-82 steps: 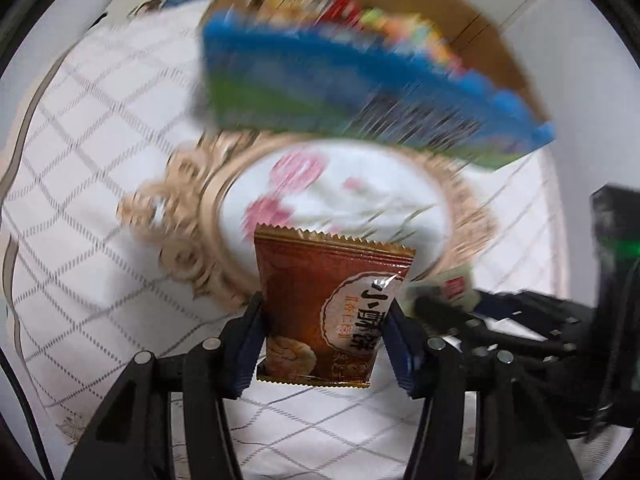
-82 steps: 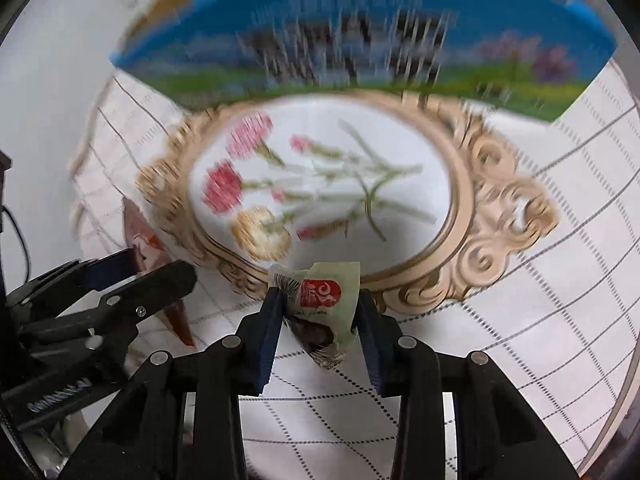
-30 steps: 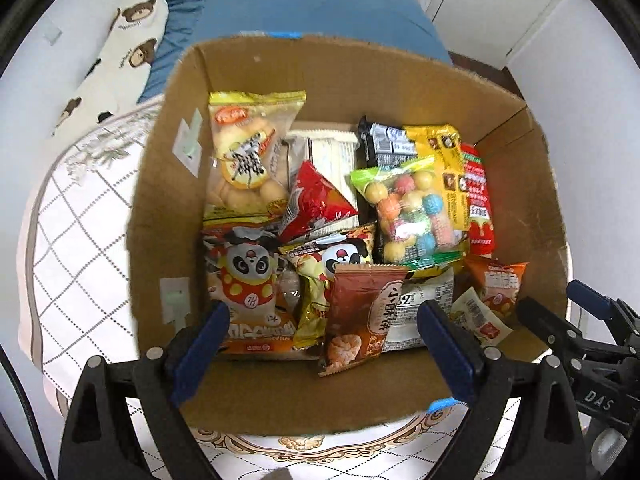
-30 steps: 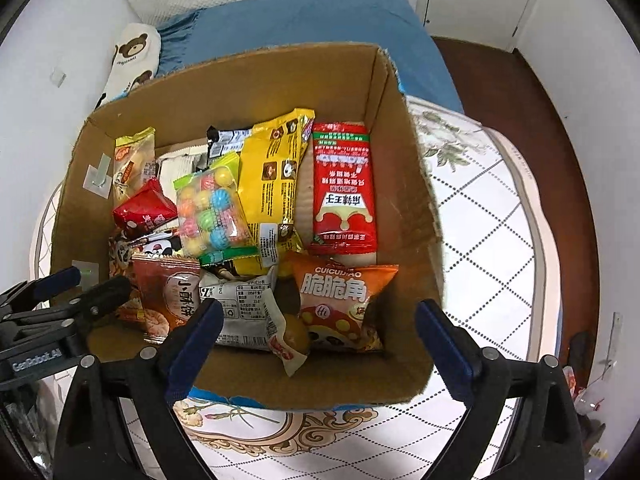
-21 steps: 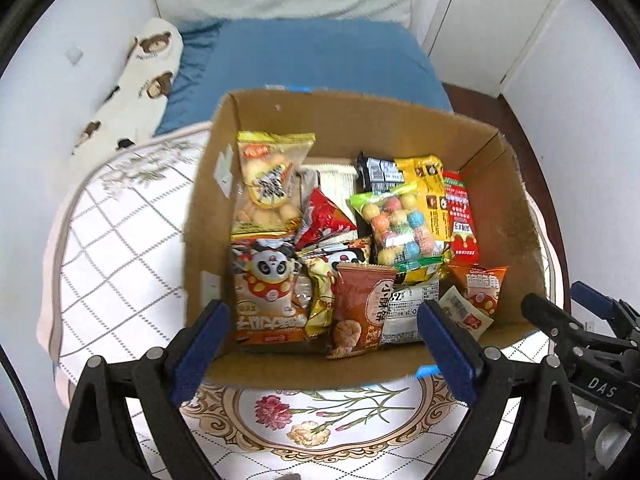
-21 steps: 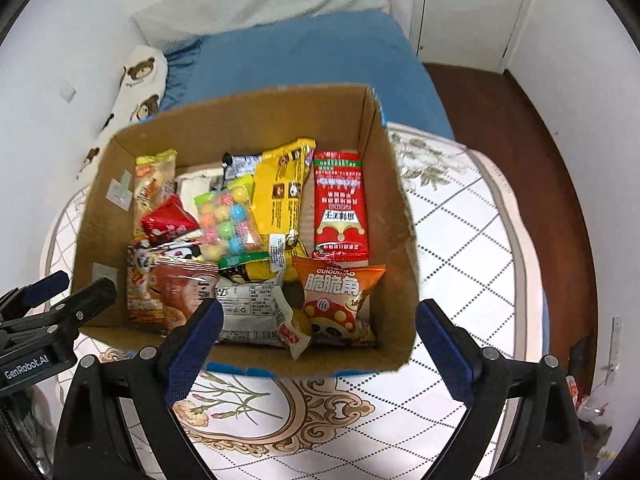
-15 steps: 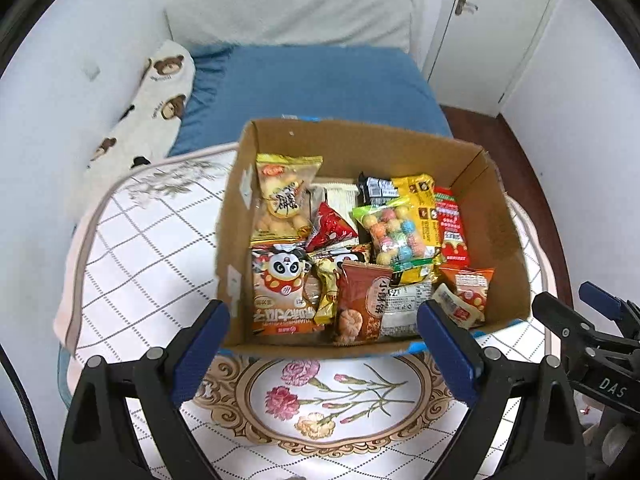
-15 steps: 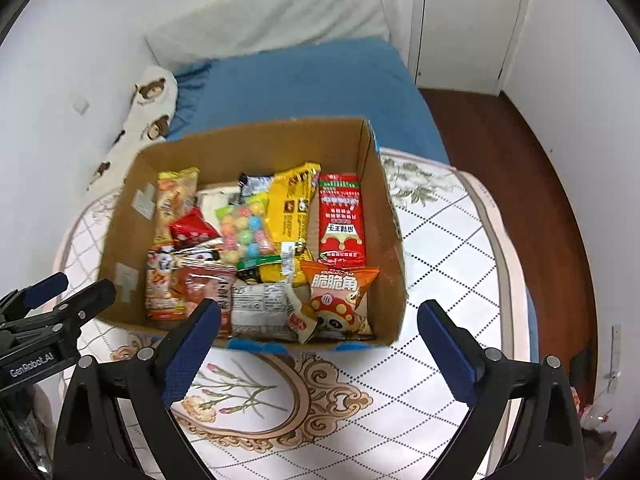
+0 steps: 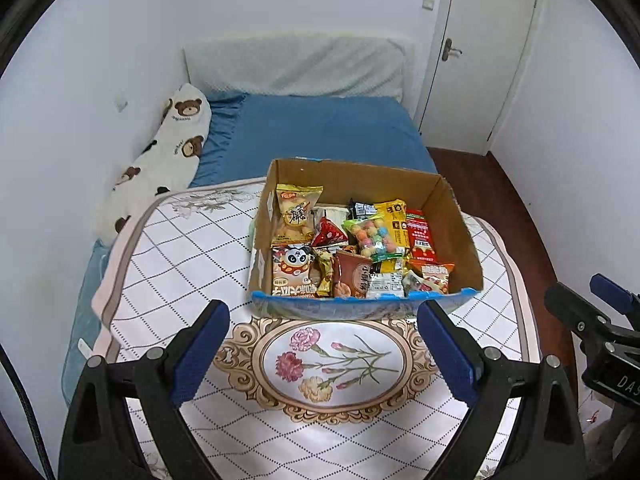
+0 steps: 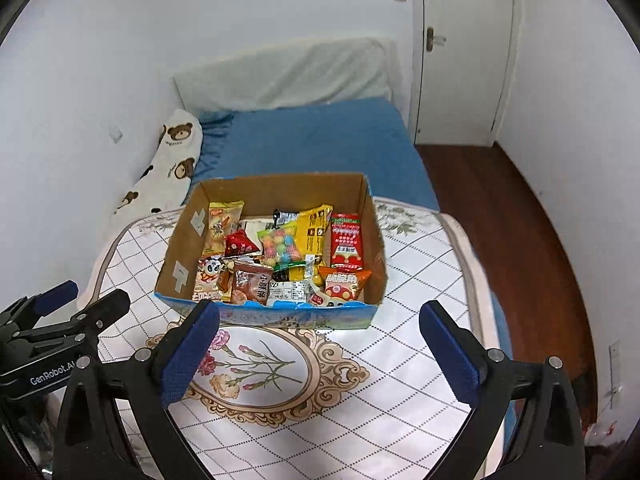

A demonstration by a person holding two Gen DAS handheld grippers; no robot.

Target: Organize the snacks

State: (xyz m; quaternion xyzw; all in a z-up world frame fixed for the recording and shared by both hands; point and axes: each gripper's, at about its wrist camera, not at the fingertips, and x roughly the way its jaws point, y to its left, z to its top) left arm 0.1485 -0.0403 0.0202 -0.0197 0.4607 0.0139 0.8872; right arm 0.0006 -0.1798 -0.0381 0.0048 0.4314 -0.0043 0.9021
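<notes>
An open cardboard box (image 9: 360, 176) (image 10: 280, 188) stands on the table, filled with several snack packets. Among them a brown biscuit packet (image 9: 352, 276) (image 10: 250, 282) and a small pale wrapped snack (image 9: 416, 280) (image 10: 318, 298) lie against the box's near wall. My left gripper (image 9: 322, 318) hovers open above the cloth, short of the box and apart from it, holding nothing. My right gripper (image 10: 319, 314) hangs likewise in front of the box, its jaws opening, with nothing between them. Each gripper shows at the edge of the other's view.
A white quilted cloth with a flower medallion (image 9: 332, 364) covers the table around the box. Behind it are a blue bed (image 9: 320, 132) and a bear-print pillow (image 9: 168, 152). A white door (image 9: 480, 60) and dark wood floor (image 10: 520, 240) are to the right.
Both grippers have drawn back and up from the box, which looks smaller and farther. The brown packet and the small snack they held earlier now lie in the box.
</notes>
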